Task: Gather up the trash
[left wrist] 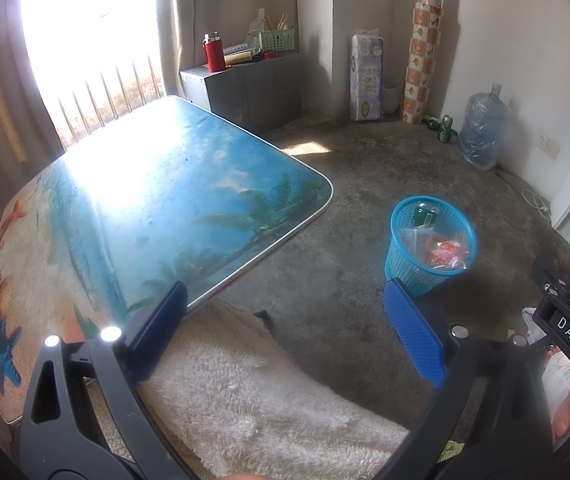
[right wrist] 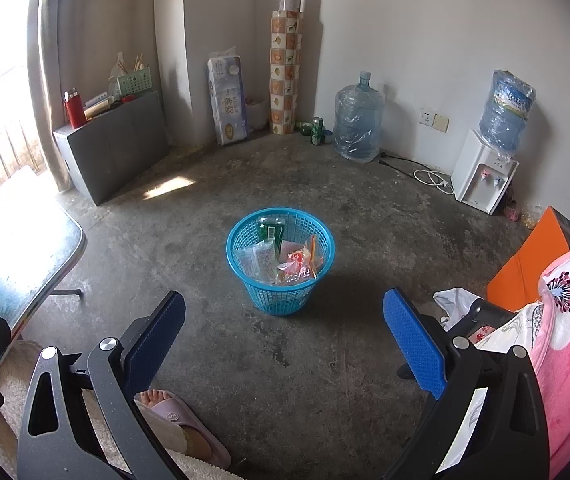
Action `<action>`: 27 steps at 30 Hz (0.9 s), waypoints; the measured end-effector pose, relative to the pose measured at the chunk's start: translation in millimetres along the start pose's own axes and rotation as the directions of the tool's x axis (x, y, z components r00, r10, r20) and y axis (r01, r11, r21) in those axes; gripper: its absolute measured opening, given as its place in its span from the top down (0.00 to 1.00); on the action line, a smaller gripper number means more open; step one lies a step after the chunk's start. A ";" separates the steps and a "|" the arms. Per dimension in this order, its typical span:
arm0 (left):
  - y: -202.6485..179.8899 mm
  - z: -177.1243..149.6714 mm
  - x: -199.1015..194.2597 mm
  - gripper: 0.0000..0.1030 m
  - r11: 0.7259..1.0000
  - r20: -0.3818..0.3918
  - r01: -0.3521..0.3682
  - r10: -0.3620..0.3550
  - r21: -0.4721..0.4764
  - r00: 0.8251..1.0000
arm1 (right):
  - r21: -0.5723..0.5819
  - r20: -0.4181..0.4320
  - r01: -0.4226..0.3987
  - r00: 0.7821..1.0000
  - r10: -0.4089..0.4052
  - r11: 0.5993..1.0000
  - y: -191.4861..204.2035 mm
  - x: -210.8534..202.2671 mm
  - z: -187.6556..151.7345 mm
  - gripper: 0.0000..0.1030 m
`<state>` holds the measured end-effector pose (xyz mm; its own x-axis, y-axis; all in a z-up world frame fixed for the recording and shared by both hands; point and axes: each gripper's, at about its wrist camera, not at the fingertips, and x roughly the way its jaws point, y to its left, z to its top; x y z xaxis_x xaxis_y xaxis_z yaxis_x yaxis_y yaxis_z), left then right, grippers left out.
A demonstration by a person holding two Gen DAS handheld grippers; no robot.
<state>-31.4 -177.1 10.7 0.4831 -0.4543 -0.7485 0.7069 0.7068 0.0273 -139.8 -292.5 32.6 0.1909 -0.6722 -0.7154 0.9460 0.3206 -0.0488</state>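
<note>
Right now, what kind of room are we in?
Most likely a plain living room or bedsit in a home. There is a water dispenser with spare water jugs against the wall, a folding table with a beach print, and a blue trash basket on the bare concrete floor.

The left gripper [left wrist: 285, 328] is showing 2 ribbed blue pads [left wrist: 415, 338] on dark grey arms with silver screws. The right gripper [right wrist: 285, 340] is looking identical. Beneath it, bare toes are peeking from a pale pink slipper [right wrist: 187, 426], beside a cream fleece garment [left wrist: 253, 392].
</note>
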 end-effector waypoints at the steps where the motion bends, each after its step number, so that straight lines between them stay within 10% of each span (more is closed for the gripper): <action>1: 0.1 0.1 0.1 0.08 1.000 0.000 0.000 0.000 0.001 1.000 | 0.001 -0.001 0.000 1.000 0.000 1.000 0.0 0.0 0.1 0.06; 27: 1.2 -2.8 1.1 0.08 1.000 -0.010 0.008 -0.008 0.009 1.000 | 0.010 -0.011 -0.001 1.000 0.001 1.000 -0.9 3.4 -4.2 0.06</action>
<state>-31.4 -175.2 8.1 0.4723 -0.4541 -0.7555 0.7151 0.6985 0.0271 -141.2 -292.2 27.2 0.1893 -0.6641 -0.7233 0.9482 0.3150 -0.0411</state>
